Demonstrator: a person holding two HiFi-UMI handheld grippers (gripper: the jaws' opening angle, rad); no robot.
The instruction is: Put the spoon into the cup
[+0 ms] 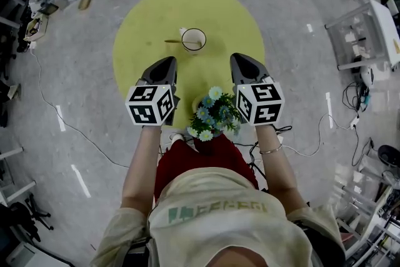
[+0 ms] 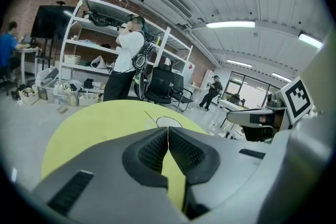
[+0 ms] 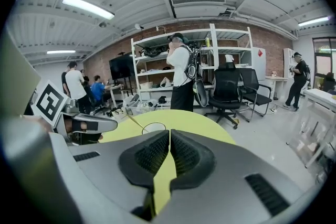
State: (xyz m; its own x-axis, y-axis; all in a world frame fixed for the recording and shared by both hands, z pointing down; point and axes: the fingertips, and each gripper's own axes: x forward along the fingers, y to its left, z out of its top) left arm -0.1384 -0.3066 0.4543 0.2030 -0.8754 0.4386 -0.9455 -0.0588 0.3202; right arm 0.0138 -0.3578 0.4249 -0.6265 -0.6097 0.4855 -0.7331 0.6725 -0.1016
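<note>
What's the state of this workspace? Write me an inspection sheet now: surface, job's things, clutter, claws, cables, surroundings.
Surface: round yellow-green table, mostly bare.
Job's things: cup upright toward the far side; spoon just left of it, and contact with the cup cannot be told.
Clutter: flowers at the near edge, between the two claws.
Grippers: left claw and right claw both shut and empty, short of the cup.
Cables: white cable across the floor on the left; second cable on the right.
Surroundings: shelving, office chair, a person standing by the shelving.
</note>
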